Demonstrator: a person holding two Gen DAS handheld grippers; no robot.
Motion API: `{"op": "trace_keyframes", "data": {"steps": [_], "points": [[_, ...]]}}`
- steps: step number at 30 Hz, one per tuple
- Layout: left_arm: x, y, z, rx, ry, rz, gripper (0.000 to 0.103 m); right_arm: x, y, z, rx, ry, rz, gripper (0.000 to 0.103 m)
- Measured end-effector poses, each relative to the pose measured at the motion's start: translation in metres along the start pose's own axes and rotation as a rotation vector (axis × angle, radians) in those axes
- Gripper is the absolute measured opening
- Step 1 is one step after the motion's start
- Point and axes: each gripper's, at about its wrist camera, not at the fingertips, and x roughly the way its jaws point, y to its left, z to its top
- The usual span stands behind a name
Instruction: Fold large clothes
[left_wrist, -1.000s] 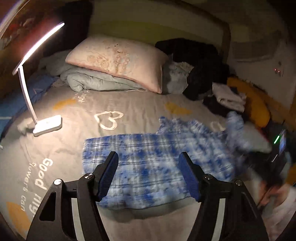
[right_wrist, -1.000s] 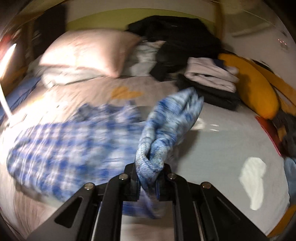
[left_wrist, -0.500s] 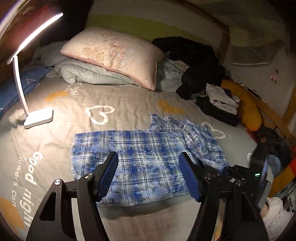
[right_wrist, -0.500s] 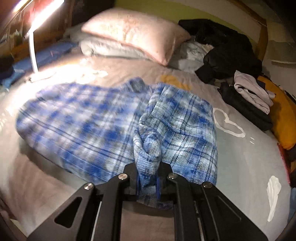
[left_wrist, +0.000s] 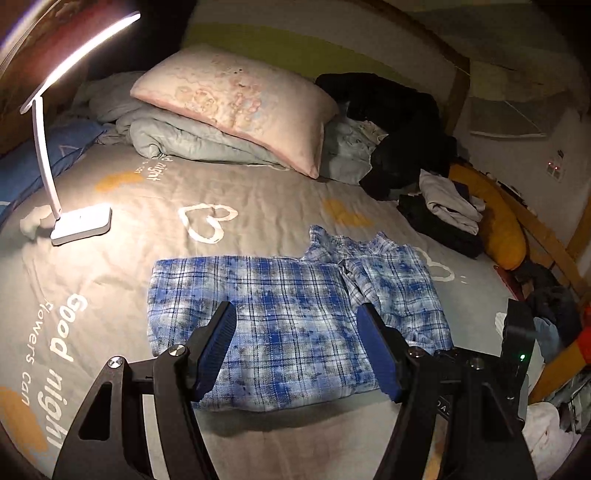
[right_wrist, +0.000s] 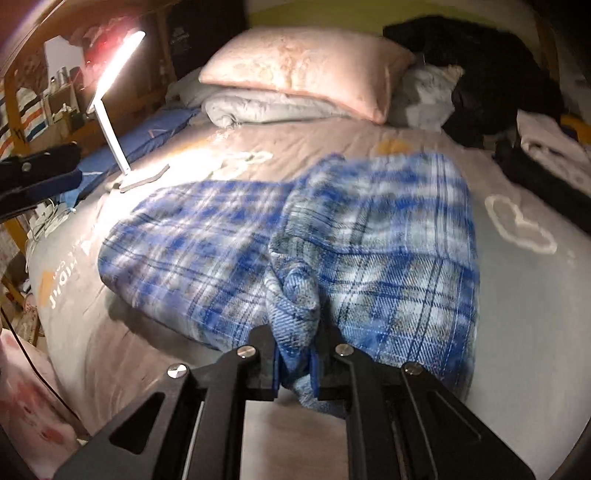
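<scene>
A blue and white plaid shirt (left_wrist: 280, 317) lies partly folded on the grey bedsheet (left_wrist: 258, 206). Its right part is laid over itself near the collar (left_wrist: 325, 240). My left gripper (left_wrist: 299, 350) is open and empty, hovering above the shirt's near edge. My right gripper (right_wrist: 295, 354) is shut on a bunched fold of the shirt (right_wrist: 369, 240) at its near right edge, low over the bed. The right gripper's body also shows at the right in the left wrist view (left_wrist: 480, 365).
A lit white desk lamp (left_wrist: 79, 221) stands on the bed at left. A pink pillow (left_wrist: 236, 99) on a grey quilt lies at the head. Dark clothes (left_wrist: 399, 122), folded garments (left_wrist: 447, 206) and a yellow cushion (left_wrist: 502, 229) sit along the right side.
My right gripper has carried the shirt's sleeve side down and leftward, laying it over the body, and has dropped close to the bed. My left gripper stayed open, shifting only slightly.
</scene>
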Motion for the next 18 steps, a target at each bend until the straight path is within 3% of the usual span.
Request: {"op": "trace_keyframes", "data": {"steps": [2, 4, 8, 10, 14, 18], "points": [[-0.001, -0.002, 0.0, 0.005, 0.001, -0.004, 0.066, 0.001, -0.001, 0.001, 0.011, 0.007, 0.016, 0.016], [-0.003, -0.002, -0.001, 0.008, -0.003, -0.003, 0.066, 0.003, -0.001, 0.0, 0.032, 0.018, 0.064, 0.03], [-0.004, -0.004, -0.003, 0.033, -0.008, 0.016, 0.066, -0.005, 0.003, 0.002, 0.025, 0.006, 0.113, 0.039], [-0.003, -0.002, -0.003, 0.03, 0.002, 0.011, 0.066, -0.016, 0.002, 0.005, 0.038, -0.018, 0.124, 0.051], [0.0, 0.007, -0.006, 0.002, 0.02, 0.008, 0.066, -0.045, -0.019, 0.018, 0.118, -0.132, 0.106, 0.054], [0.001, 0.009, -0.007, -0.006, 0.024, 0.012, 0.066, -0.06, -0.056, 0.032, 0.218, -0.196, 0.006, 0.054]]}}
